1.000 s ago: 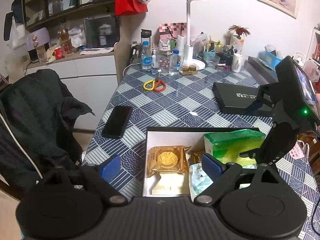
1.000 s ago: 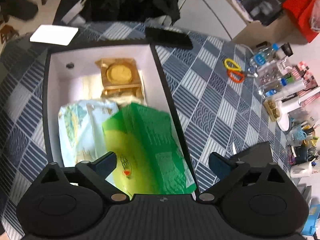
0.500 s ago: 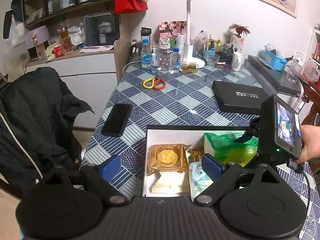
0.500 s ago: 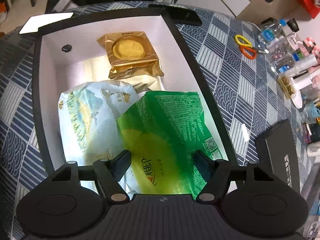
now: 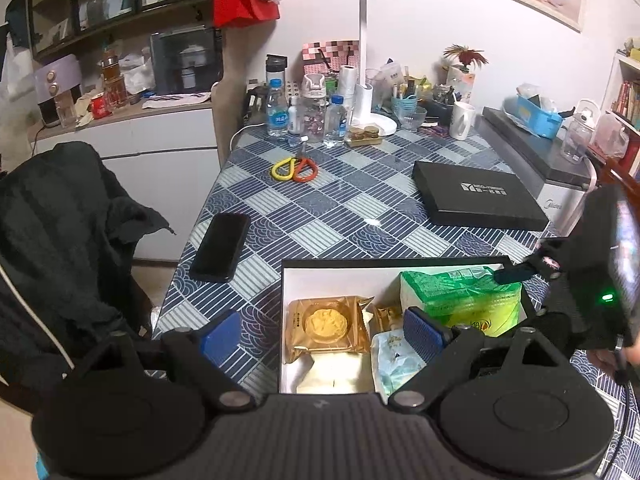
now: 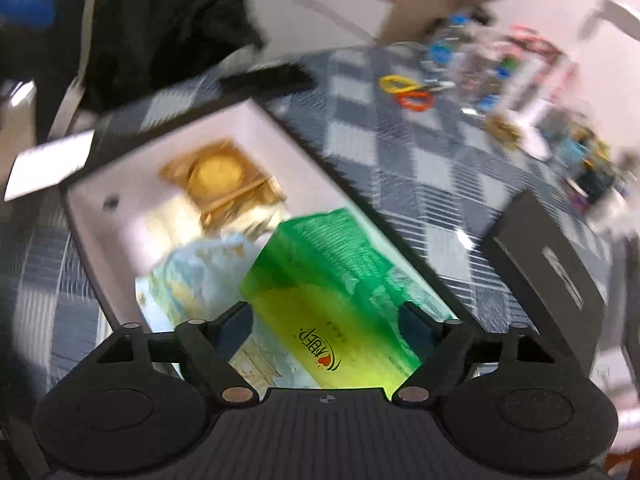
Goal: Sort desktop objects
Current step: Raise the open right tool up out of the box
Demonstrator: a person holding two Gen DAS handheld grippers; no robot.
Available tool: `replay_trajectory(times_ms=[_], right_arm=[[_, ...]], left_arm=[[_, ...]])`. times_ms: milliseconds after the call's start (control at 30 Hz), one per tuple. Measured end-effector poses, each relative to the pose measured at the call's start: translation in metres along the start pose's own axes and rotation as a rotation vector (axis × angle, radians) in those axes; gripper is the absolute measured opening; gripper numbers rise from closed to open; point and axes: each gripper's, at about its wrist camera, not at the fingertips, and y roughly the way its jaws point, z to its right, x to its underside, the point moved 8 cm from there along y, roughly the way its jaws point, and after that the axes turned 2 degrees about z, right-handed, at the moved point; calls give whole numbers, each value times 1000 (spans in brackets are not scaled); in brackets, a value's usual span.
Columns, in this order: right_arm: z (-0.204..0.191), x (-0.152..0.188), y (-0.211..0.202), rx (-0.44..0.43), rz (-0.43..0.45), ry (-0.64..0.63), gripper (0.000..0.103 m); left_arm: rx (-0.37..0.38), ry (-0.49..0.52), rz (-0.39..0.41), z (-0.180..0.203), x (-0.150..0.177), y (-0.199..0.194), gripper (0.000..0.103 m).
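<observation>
Currently the right gripper point(image 6: 326, 322) is clamping the green tissue pack point(image 6: 332, 304), its fingers pressing both sides of the pack. That pack is sitting tilted inside the open box point(image 5: 400, 262), against the box's right wall, overlapping a pale blue packet point(image 6: 192, 276). A gold-wrapped mooncake point(image 5: 326, 324) is lying toward the box's left side. The left gripper point(image 5: 322, 330) is hovering over the box's near-left corner, fingers spread wide and holding nothing. A phone point(image 5: 220, 246) is lying left of the box.

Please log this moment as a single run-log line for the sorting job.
right gripper: shut on green tissue pack, in white box | left gripper: open, idle | phone, scissors: unsorted on table
</observation>
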Motion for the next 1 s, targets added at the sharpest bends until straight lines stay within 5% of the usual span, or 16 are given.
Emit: replay_trajectory(times_ms=[133, 367, 533, 1000], right_arm=[[11, -4, -21, 70, 44, 203, 103], [19, -6, -50, 190, 77, 490, 103], [19, -5, -55, 278, 36, 511, 103], [52, -20, -30, 174, 88, 609, 103]], left_arm=[[14, 7, 1, -5, -3, 2, 103], [21, 11, -2, -21, -13, 7, 103], [19, 11, 3, -28, -34, 14, 103], [-87, 14, -22, -44, -120, 63, 103]])
